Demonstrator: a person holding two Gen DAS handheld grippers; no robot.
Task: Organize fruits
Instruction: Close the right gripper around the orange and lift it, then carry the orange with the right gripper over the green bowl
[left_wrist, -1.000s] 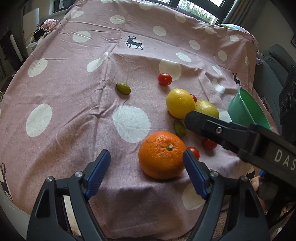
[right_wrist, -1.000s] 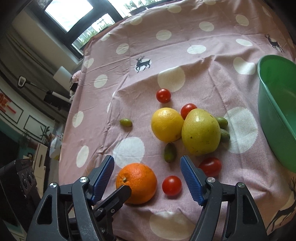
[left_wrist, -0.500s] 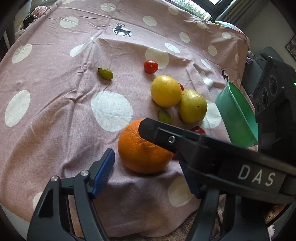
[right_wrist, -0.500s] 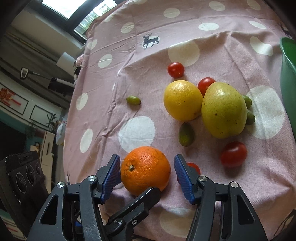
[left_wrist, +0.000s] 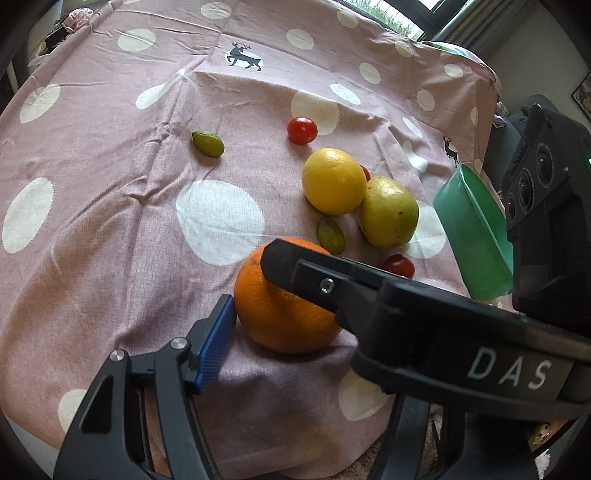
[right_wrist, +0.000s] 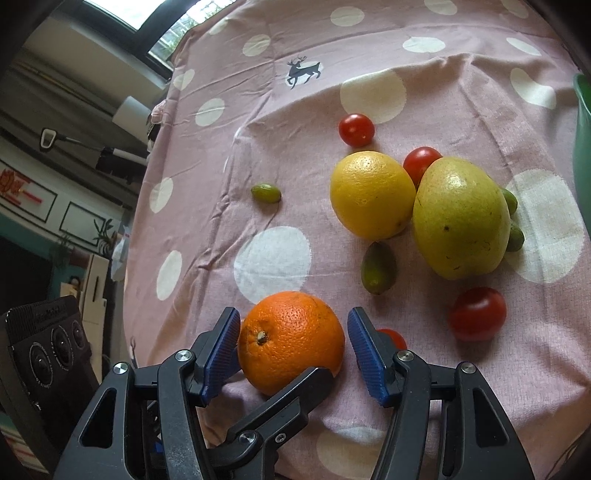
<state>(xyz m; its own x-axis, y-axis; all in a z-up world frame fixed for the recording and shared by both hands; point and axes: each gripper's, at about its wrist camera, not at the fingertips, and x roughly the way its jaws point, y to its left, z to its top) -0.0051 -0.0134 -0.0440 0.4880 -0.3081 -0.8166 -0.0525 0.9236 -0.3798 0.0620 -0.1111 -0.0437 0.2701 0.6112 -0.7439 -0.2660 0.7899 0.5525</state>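
Observation:
An orange (right_wrist: 291, 339) lies on the pink dotted cloth near the front edge; it also shows in the left wrist view (left_wrist: 280, 317). My right gripper (right_wrist: 293, 350) is open with a blue pad on each side of the orange, the left pad touching it. My left gripper (left_wrist: 280, 332) is at the same orange; one blue finger (left_wrist: 216, 345) shows beside it, the other is hidden behind the right gripper's black finger (left_wrist: 332, 284). A yellow lemon (right_wrist: 371, 195), a yellow-green fruit (right_wrist: 460, 218), cherry tomatoes (right_wrist: 476, 314) and small green fruits (right_wrist: 378, 267) lie further in.
A green bowl (left_wrist: 469, 229) stands at the right edge of the table, its rim also in the right wrist view (right_wrist: 581, 147). A lone green fruit (left_wrist: 207, 144) and a tomato (left_wrist: 302, 130) lie further back. The cloth's front edge is just below both grippers.
The right gripper moved left and forward onto the orange and narrowed around it. The left gripper drew closer to the orange; the right gripper's finger now crosses in front of it.

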